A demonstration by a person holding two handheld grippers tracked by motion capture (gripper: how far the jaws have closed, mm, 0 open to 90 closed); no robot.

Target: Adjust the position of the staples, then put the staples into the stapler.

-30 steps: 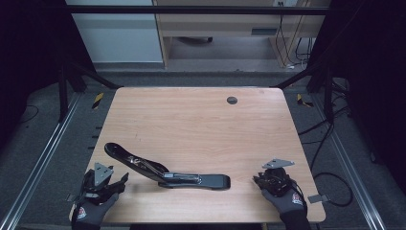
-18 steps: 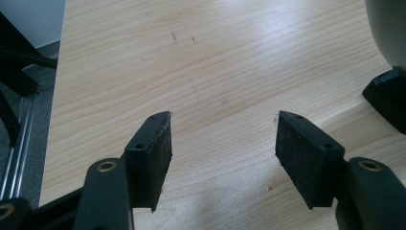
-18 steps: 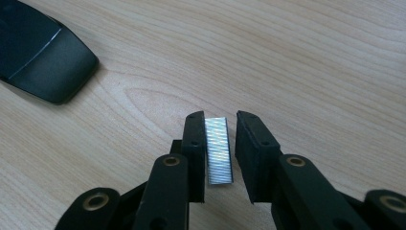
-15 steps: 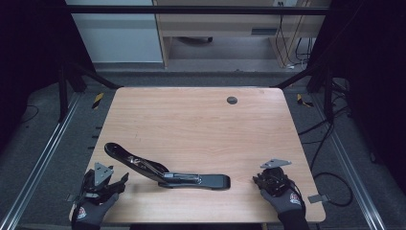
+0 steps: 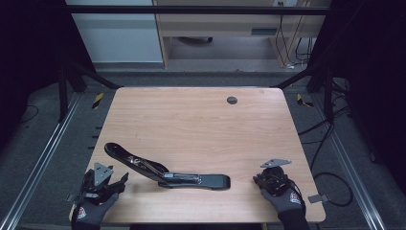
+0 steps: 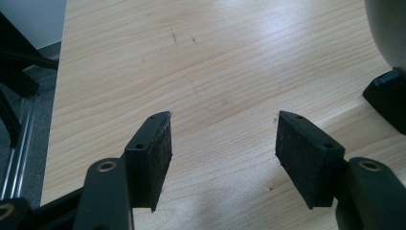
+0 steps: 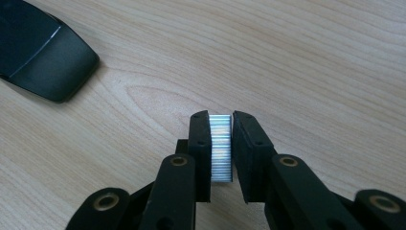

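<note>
Right tongs [image 7: 221, 125]: my jaws have just been closing and now stand narrow, pads pressed on both flat faces of a small ribbed silver wheel [image 7: 220, 146]; the wheel sits upright between them, its ribbed rim facing the camera.
Right tongs, place: in the high view they [image 5: 269, 178] rest at the near right part of the counter [image 5: 191, 120], my gloved right hand [image 5: 286, 201] behind them.
Ribbed wheel, place: clamped in my right tongs, just above or on the counter near its front right; I cannot tell whether it touches the wood.
Left tongs [image 6: 222, 143]: jaws wide apart, nothing between the pads, bare wood beneath.
Left tongs, place: in the high view they [image 5: 111, 181] sit at the near left corner of the counter, my gloved left hand [image 5: 91, 208] behind them, grey three-cornered plate on top.
Black lever assembly [image 5: 163, 170]: a long black part with a metal middle section, lying flat on the counter between my two tongs; one arm runs up and left to a rounded end, the other runs right to a flat rounded end.
Lever, relation to right tongs: apart from them; its flat rounded end [image 7: 45, 50] shows at the upper left of the right gripper view.
Lever, relation to left tongs: near but not touching; a black part [image 6: 389, 96] sits at the right edge of the left gripper view.
Counter, far side: a small dark round spot [image 5: 232, 100] well away from both tongs.
</note>
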